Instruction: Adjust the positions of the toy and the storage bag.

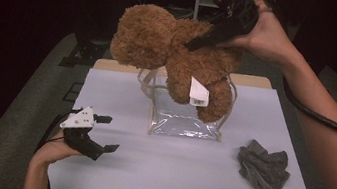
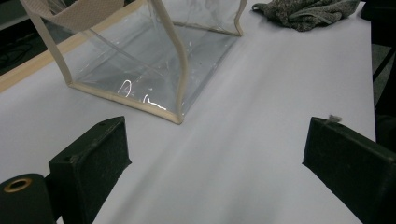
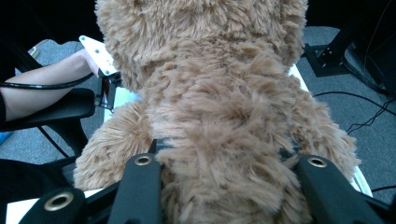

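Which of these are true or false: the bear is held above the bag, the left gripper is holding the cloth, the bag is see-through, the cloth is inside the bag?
The right gripper holds the teddy bear above the clear bag: true.
The left gripper holds the grey cloth: false, it is open and holds nothing.
The bag is see-through: true.
The cloth is inside the bag: false, it lies on the table beside it.

Black two-jaw left claw [image 1: 105,133] with grey three-cornered plate, brass eyelets and black cable.
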Demonstrator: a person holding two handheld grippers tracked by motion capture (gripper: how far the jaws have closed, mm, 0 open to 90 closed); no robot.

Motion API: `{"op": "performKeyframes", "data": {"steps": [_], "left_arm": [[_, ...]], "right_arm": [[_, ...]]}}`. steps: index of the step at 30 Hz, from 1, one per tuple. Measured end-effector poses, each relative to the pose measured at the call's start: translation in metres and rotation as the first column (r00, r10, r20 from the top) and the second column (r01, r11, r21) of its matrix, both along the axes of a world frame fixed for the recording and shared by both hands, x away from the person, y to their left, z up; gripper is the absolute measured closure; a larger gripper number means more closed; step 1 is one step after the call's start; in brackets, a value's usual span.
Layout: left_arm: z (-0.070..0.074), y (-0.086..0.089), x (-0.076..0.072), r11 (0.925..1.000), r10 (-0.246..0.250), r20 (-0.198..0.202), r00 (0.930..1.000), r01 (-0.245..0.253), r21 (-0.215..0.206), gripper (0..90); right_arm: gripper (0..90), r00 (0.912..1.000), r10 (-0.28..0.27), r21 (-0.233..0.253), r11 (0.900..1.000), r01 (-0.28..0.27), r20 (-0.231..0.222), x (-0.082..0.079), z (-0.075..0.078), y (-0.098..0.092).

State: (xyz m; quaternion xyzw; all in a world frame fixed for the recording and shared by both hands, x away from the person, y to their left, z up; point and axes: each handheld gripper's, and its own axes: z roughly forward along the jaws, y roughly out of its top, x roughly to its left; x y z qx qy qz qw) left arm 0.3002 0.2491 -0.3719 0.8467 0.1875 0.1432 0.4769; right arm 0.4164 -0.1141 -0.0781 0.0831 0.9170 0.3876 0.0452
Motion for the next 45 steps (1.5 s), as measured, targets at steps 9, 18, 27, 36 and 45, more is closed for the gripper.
{"op": "performKeyframes", "data": {"steps": [9, 18, 27, 36, 45], "left_arm": [[0.001, 0.004, 0.000, 0.9999, 0.009, 0.004, 1.0000, -0.009, -0.008, 6.1], [0.000, 0.003, 0.000, 1.0000, 0.002, -0.001, 1.0000, -0.002, -0.002, 6.1], [0.000, 0.002, -0.001, 1.0000, -0.009, -0.011, 0.9999, 0.009, 0.001, 6.2], [-0.001, 0.000, -0.001, 0.9997, -0.023, -0.017, 0.9996, 0.023, -0.005, 6.1], [-0.003, 0.002, -0.001, 0.9997, -0.022, -0.028, 0.9994, 0.021, -0.014, 6.1]], "right_arm": [[57.9, 0.9992, -0.027, 0.001, 1.000, 0.027, -0.028, 0.037, -0.006, 0.012], [57.8, 0.9966, -0.053, -0.008, 0.999, 0.052, -0.063, 0.072, -0.022, 0.020], [57.7, 0.9946, -0.087, -0.004, 0.996, 0.087, -0.057, 0.100, -0.024, 0.012], [57.5, 0.9918, -0.118, 0.015, 0.993, 0.119, -0.051, 0.118, -0.027, 0.008], [57.1, 0.9954, -0.087, -0.020, 0.996, 0.087, -0.040, 0.108, -0.043, 0.018]]}}
